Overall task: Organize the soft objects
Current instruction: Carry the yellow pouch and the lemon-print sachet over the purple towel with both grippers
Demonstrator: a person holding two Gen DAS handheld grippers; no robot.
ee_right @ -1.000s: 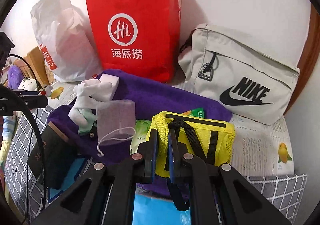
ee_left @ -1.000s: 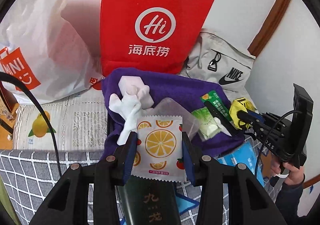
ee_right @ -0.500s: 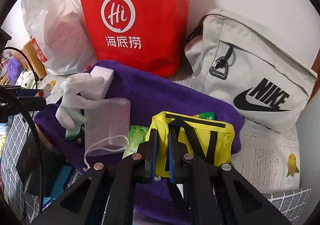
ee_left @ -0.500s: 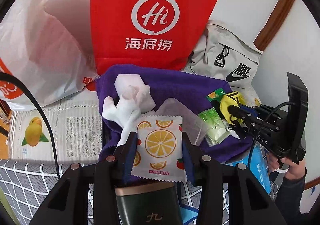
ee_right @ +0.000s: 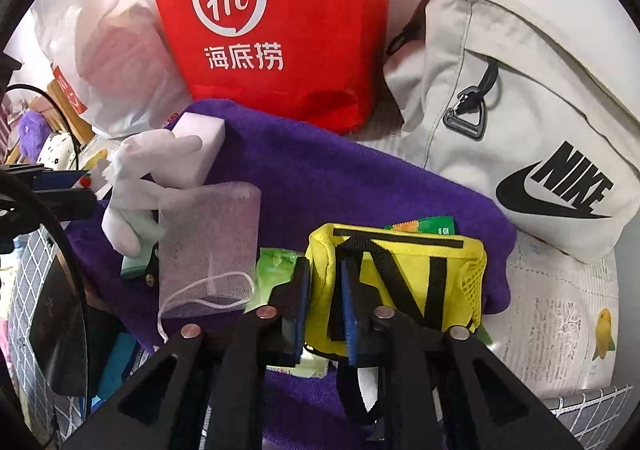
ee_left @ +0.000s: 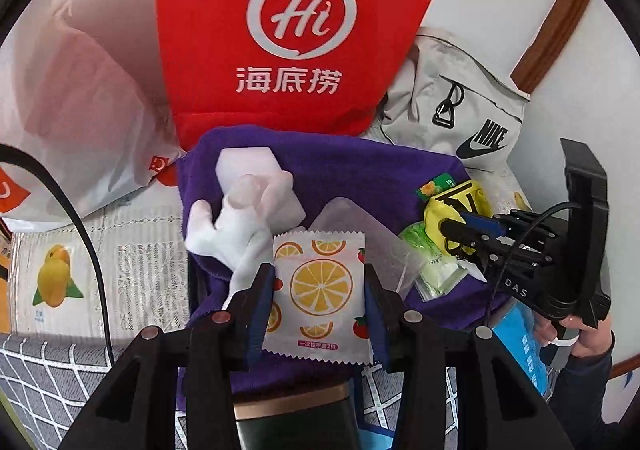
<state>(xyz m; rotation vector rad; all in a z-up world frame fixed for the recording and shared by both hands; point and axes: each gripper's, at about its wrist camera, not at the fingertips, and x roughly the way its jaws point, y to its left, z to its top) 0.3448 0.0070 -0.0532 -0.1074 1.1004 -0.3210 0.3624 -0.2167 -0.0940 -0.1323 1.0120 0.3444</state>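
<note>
Left wrist view: the left hand-held gripper [ee_left: 319, 292] clamps a white square sachet printed with orange slices [ee_left: 320, 292] above a purple terry towel [ee_left: 360, 170].
Right wrist view: the right hand-held gripper [ee_right: 323, 304] has its jaws opening around the edge of a yellow mesh pouch with black straps [ee_right: 400, 274], which lies on the purple towel beside a green wipe packet [ee_right: 274, 268] and a sheer white drawstring bag [ee_right: 208, 242]; whether the pads press the fabric I cannot tell. On the towel's far left lie a white cloth glove [ee_right: 140, 186] and a white foam block [ee_right: 200, 138]. Behind stand a red paper shopping bag [ee_right: 280, 22], a white plastic bag [ee_right: 112, 50] and a grey fabric bag with a black logo [ee_right: 520, 110].
</note>
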